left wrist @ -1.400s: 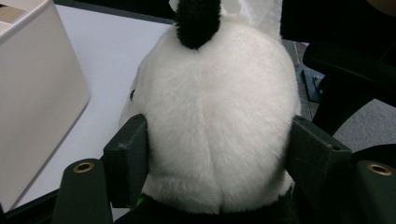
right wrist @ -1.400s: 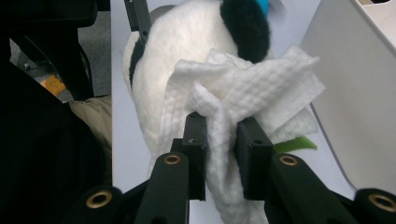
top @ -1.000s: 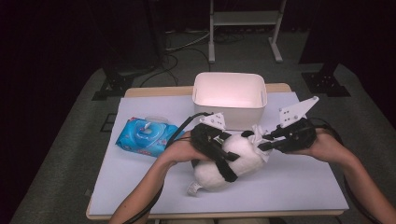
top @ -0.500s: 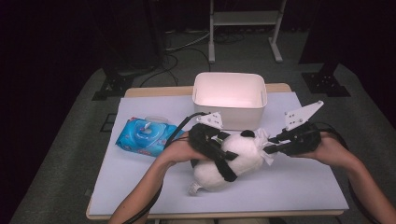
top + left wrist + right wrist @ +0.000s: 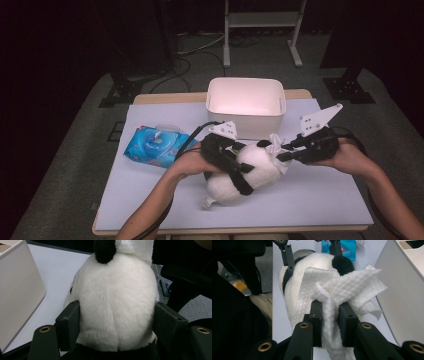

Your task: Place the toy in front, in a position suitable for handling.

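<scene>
My left gripper [image 5: 115, 322] clamps the plush panda [image 5: 115, 300], right gripper [image 5: 330, 315] pinches the wipe [image 5: 342, 287] against it — wiping underway, unfinished.

No readable text anywhere. The blue wipes pack [image 5: 153, 148] carried printed graphics and what looked like lettering, but it was too small and blurred in the high view to make out. In the right gripper view a strip of that pack [image 5: 342, 248] showed at the top edge with a red and white band of print, again not legible. The white bin [image 5: 246, 106], the plush toy [image 5: 115, 302] and the white wipe [image 5: 342, 295] bore no markings that could be seen. No labels, numbers or signs could be read on the table [image 5: 320, 200].
</scene>
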`<state>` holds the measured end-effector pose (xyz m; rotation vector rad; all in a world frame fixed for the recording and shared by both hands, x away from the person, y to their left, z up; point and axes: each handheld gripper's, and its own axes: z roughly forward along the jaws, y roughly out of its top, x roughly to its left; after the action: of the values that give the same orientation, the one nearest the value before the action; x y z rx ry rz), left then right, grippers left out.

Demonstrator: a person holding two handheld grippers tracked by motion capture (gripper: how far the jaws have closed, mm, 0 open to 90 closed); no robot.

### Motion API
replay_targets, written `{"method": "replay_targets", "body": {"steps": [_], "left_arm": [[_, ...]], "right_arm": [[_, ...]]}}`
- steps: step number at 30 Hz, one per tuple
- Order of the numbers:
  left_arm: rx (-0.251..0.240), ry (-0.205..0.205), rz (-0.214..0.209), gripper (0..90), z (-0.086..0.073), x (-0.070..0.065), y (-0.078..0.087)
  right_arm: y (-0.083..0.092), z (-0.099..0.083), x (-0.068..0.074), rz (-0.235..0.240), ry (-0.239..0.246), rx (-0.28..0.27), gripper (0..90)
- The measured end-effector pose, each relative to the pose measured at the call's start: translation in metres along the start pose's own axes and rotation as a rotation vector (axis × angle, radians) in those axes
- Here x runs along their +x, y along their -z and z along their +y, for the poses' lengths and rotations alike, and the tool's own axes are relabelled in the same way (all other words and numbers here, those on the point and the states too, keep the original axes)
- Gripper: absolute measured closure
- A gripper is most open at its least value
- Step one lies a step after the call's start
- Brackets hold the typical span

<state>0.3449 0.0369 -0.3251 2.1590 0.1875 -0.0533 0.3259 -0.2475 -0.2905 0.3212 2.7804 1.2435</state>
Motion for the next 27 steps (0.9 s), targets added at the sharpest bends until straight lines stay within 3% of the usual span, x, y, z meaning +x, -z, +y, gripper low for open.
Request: {"method": "replay_targets", "body": {"steps": [10, 21, 27], "left_arm": [[-0.005, 0.007, -0.001, 29.4, -0.002, 0.001, 0.002], [0.049, -0.023, -0.004, 29.0, 0.010, -0.004, -0.015], [0.074, -0.030, -0.009, 25.7, 0.011, -0.004, -0.022]], "right_arm": [[0.000, -0.017, -0.003, -0.009, -0.030, 0.020, 74.7], [0.001, 0.003, 0.002, -0.004, 0.014, 0.008, 74.6], [-0.002, -0.005, -0.001, 0.007, -0.009, 0.024, 74.7]]}}
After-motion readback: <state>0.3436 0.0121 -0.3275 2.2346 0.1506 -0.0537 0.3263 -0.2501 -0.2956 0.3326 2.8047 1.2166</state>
